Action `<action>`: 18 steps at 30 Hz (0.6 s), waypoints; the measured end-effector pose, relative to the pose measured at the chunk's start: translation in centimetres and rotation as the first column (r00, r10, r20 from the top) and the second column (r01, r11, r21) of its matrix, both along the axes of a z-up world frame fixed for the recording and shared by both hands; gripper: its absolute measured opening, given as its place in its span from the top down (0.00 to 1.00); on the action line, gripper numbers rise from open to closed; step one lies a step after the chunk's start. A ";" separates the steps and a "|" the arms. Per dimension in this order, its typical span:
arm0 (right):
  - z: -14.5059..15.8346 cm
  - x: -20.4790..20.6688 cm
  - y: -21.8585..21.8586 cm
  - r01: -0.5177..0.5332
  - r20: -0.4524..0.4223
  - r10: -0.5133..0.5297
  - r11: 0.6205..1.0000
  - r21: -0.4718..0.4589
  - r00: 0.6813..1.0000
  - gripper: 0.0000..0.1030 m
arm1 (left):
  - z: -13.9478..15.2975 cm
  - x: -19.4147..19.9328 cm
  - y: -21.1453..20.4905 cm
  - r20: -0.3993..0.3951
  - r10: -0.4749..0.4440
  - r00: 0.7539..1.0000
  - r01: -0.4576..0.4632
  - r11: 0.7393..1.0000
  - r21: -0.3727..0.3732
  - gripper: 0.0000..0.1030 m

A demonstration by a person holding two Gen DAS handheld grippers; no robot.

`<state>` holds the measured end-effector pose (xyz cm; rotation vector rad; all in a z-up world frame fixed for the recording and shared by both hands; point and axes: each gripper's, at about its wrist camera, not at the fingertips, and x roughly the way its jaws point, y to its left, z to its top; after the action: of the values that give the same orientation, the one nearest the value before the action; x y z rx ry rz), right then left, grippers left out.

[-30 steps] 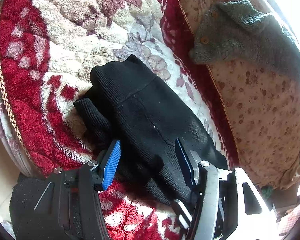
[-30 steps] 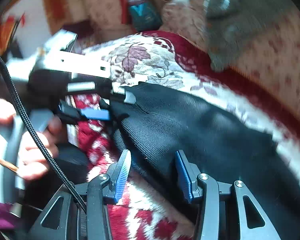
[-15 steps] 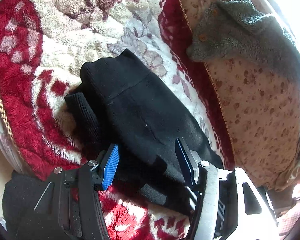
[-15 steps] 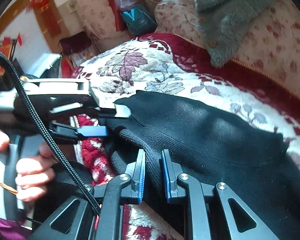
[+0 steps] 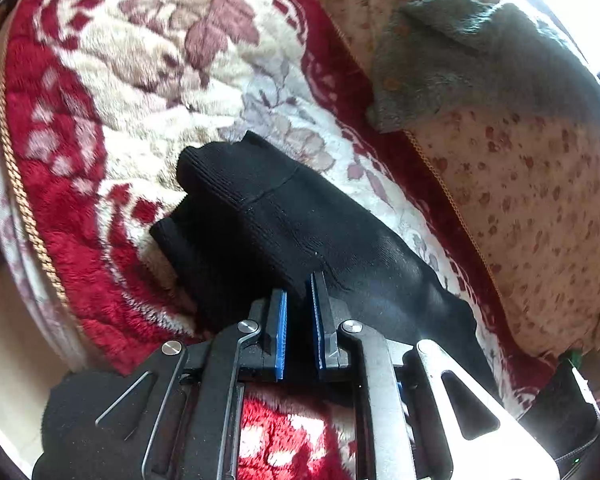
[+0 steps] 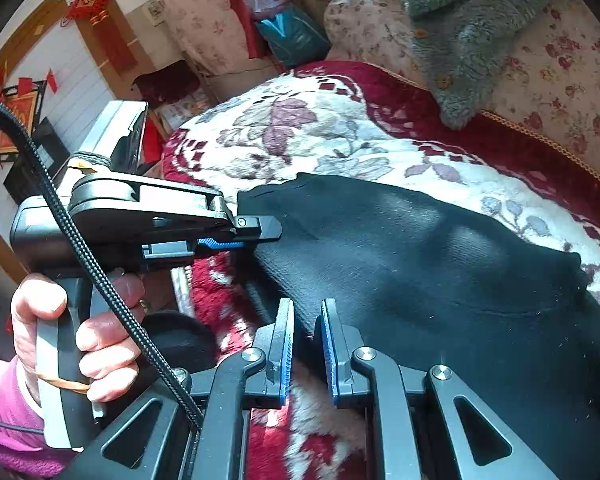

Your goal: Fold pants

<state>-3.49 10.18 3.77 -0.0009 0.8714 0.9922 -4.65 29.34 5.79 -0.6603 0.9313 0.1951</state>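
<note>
In the left wrist view, the black knit pants [image 5: 300,232] lay in a folded bundle on the plush red-and-cream floral blanket [image 5: 148,80] covering the sofa seat. The left gripper [image 5: 298,304] had its blue-padded fingers drawn close together, clamped on the near edge of the black fabric — a ridge of cloth stood pinched between the pads. Beyond the pants, a grey fleece garment with buttons [image 5: 480,52] lay draped over the speckled cream sofa back [image 5: 540,200], well apart from the bundle.

In the right wrist view, the pants [image 6: 440,264] spread as a broad dark sheet across the blanket [image 6: 320,128], running from the centre toward the lower right. The right gripper [image 6: 304,340] held its fingers near each other on a fold of the fabric's near edge; a narrow gap showed lower down, between the pads, but cloth filled it at the tips. To the left, the left gripper [image 6: 256,236] — held in the person's hand [image 6: 72,328] — bit the far corner of the pants side-on. The grey garment [image 6: 468,36] rested against the sofa back [image 6: 560,92] above.
</note>
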 end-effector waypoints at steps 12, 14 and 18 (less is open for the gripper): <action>-0.8 -1.3 0.6 -0.033 -0.029 0.033 0.999 -0.015 0.999 0.87 | -2.3 -0.8 0.0 -0.057 0.022 0.998 -0.020 0.999 0.035 0.91; -1.1 -1.0 0.3 -0.021 -0.058 0.020 1.000 -0.023 0.998 0.87 | -2.5 -0.8 -0.3 -0.059 0.025 0.998 -0.022 0.999 0.048 0.91; -1.5 -0.7 -1.2 0.019 -0.121 -0.016 1.000 0.022 0.993 0.86 | -2.2 -1.0 -0.6 -0.063 0.031 0.998 -0.026 0.997 0.075 0.88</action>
<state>-4.23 8.97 2.32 0.0867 0.9690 0.9933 -5.64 28.71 3.56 -0.6019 0.9722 0.2766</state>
